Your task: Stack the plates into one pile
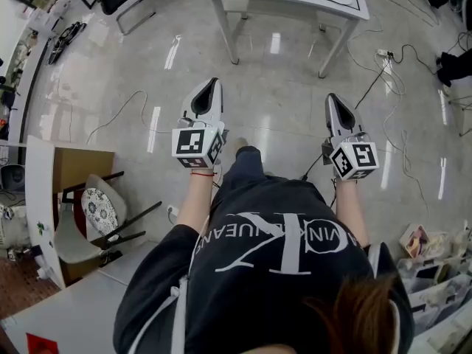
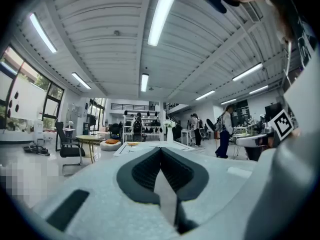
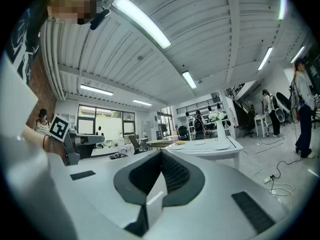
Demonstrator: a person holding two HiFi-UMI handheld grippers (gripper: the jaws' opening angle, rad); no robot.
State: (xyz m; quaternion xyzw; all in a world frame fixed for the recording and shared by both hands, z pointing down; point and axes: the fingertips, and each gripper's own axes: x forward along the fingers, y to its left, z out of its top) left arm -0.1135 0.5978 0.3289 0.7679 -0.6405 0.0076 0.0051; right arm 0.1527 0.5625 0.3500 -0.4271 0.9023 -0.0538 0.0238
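Both the left gripper (image 1: pixel 212 87) and right gripper (image 1: pixel 332 99) are held clenched and empty, well short of the far table (image 1: pixel 295 4), so stacking is judged unstarted.

Head view: from atop the person's head, aimed forward and steeply down over a black T-shirt (image 1: pixel 273 271) to the glossy floor (image 1: pixel 280 109). Left gripper (image 1: pixel 214 83) and right gripper (image 1: pixel 333 98) close below the lens, white table (image 1: pixel 295 4) well ahead at the top edge.

Left gripper view: riding on that gripper, held low and level, looking along its own jaws, very near at the bottom, towards the same white table (image 2: pixel 184 146) and far across the hall.

Right gripper view: likewise level along its own jaws, facing that table (image 3: pixel 220 146) from a little further right.

Shared by both gripper views: the table, plus the other gripper's marker cube (image 2: pixel 282 124) (image 3: pixel 58 128) at the inner edge.
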